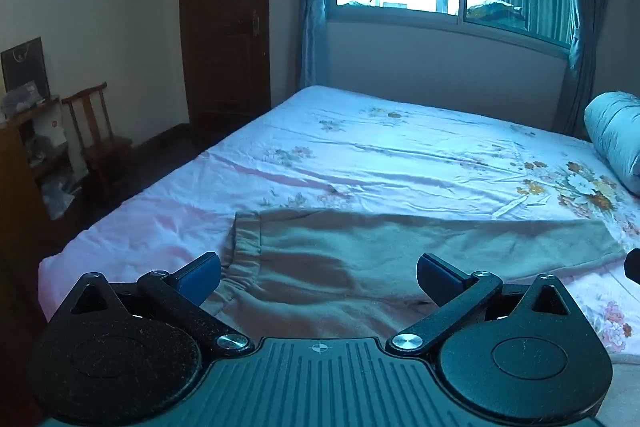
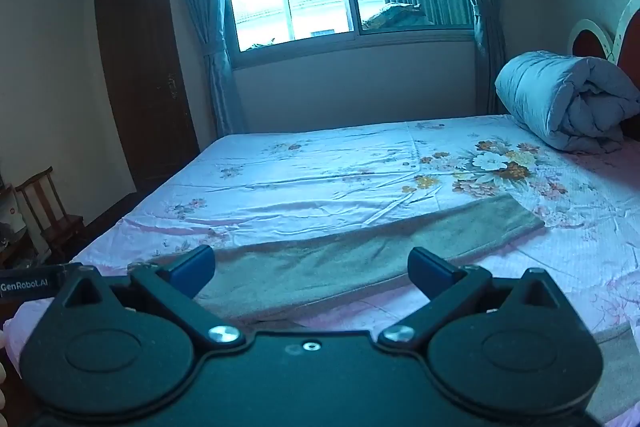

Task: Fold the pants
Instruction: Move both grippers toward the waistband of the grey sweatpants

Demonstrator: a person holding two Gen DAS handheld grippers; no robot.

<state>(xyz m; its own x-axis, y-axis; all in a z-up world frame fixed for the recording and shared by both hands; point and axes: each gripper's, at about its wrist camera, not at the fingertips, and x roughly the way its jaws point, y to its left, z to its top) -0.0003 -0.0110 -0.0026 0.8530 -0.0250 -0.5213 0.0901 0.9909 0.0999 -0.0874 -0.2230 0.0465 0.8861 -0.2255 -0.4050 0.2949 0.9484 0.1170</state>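
While the left gripper (image 1: 319, 277) hangs with its blue-padded fingers spread wide and nothing between them, the tan pants (image 1: 360, 263) lie flat on the floral bedsheet (image 1: 360, 155) just ahead, waistband toward its left finger. Equally splayed and empty, the right gripper (image 2: 311, 271) hovers over the trouser leg, which stretches ahead and rightward. A rolled grey quilt (image 2: 560, 99) sits far right.

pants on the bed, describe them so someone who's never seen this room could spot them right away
Start at the big bed under the window, covered by a pink flowered sheet. Along its near edge lie the pants, spread flat, waistband toward the door side and legs toward the rolled grey quilt. They are the only plain tan cloth there, unpatterned and flat, unlike the sheet and the bulky quilt.
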